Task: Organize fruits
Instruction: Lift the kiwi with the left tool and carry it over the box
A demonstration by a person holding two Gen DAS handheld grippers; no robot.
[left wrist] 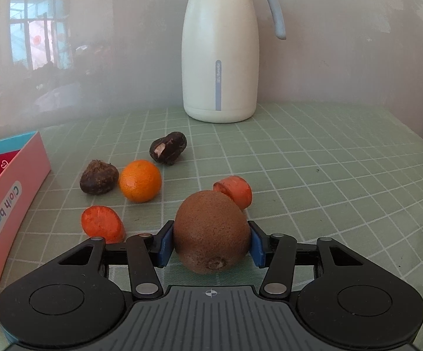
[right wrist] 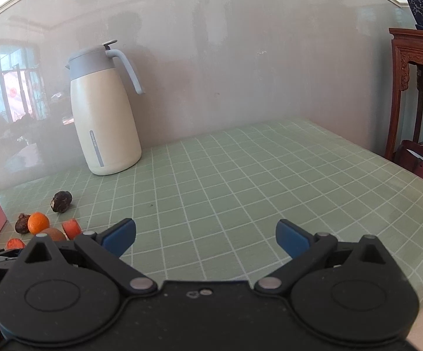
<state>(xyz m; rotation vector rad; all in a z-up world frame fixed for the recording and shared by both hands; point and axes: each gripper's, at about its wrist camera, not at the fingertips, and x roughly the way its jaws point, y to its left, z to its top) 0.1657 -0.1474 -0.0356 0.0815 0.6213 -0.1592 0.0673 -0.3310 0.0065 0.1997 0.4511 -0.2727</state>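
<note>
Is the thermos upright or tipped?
Upright: the thermos stands on its flat base on the table, lid on top, handle vertical.

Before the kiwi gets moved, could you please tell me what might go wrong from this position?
1. The left tongs grip the kiwi only at its rounded sides, so it could slip or roll out when lifted.
2. A carrot piece sits right behind the kiwi and another beside the left finger; either may be knocked.
3. The right tongs hang open over bare tablecloth, too far off to catch a dropped fruit.
</note>
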